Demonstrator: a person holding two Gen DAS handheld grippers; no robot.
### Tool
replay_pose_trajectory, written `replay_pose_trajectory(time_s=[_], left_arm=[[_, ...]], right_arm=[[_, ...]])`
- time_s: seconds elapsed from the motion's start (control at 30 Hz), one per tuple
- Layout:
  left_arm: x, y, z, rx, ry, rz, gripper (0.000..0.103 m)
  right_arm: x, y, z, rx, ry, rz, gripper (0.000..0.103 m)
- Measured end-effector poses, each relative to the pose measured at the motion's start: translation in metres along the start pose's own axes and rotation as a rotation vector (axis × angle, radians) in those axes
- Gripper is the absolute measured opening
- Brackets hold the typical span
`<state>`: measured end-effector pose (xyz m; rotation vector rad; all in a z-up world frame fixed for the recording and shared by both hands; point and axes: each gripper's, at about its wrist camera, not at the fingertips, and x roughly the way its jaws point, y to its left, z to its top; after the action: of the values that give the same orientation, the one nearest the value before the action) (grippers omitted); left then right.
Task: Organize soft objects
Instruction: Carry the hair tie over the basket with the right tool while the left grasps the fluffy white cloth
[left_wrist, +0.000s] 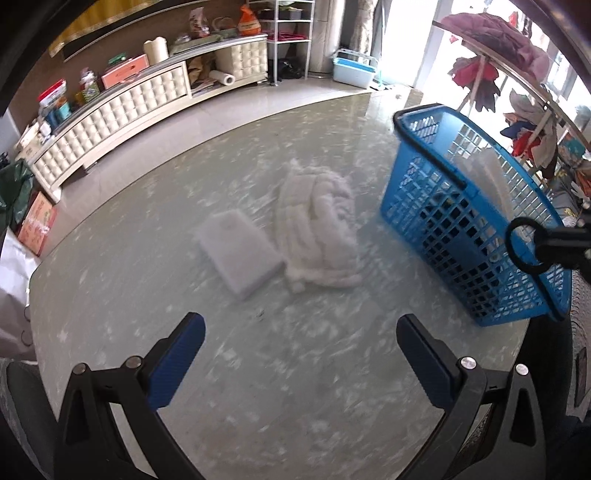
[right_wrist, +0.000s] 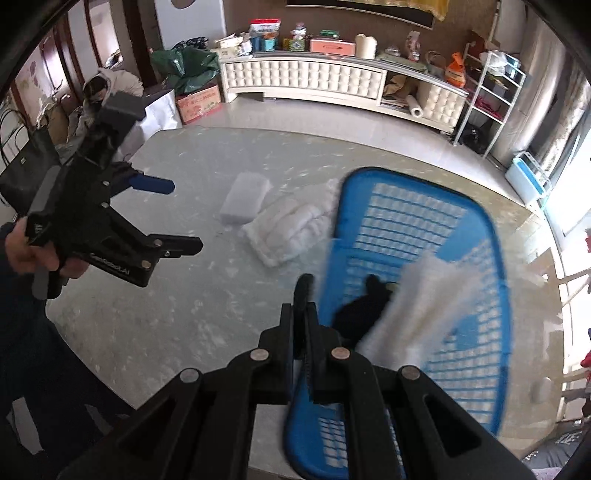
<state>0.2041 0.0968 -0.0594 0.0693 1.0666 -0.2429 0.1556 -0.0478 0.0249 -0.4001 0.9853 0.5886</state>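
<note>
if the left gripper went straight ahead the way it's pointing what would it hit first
Probably the bare glass tabletop; carried further, the open left gripper lines up with the fluffy white mop-like bundle beside the white rectangular sponge block. Depth is unclear.

Black left tool with blue pads, silver screws; dark sleeve.

Your blue basket stands tilted on the table; a white foam block lies flat, touching a rumpled white fluffy cloth beside it.
</note>
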Motion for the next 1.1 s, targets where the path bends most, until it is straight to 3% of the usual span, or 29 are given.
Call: replay_pose_trajectory(time_s=[0.2, 0.43, 0.6, 1.1], left_arm=[[0.019, -0.02, 0.018, 0.06, 0.011, -0.009, 0.103], [0.05, -0.027, 0.037, 0.072, 0.043, -0.011, 0.103], [0.073, -0.023, 0.046, 0.052, 0.067, -0.023, 0.103], [0.139, -0.029, 0.078, 0.108, 0.13, -0.037, 0.1]], right_arm=[[0.001, -0.029, -0.015, 0.063, 0.032, -0.026, 0.005], [0.015, -0.056, -0.027, 0.111, 0.085, -0.051, 0.005], [0.031, -0.065, -0.024, 0.102, 0.096, -0.12, 0.005], [0.04, -0.091, -0.031, 0.148, 0.114, -0.05, 0.006]])
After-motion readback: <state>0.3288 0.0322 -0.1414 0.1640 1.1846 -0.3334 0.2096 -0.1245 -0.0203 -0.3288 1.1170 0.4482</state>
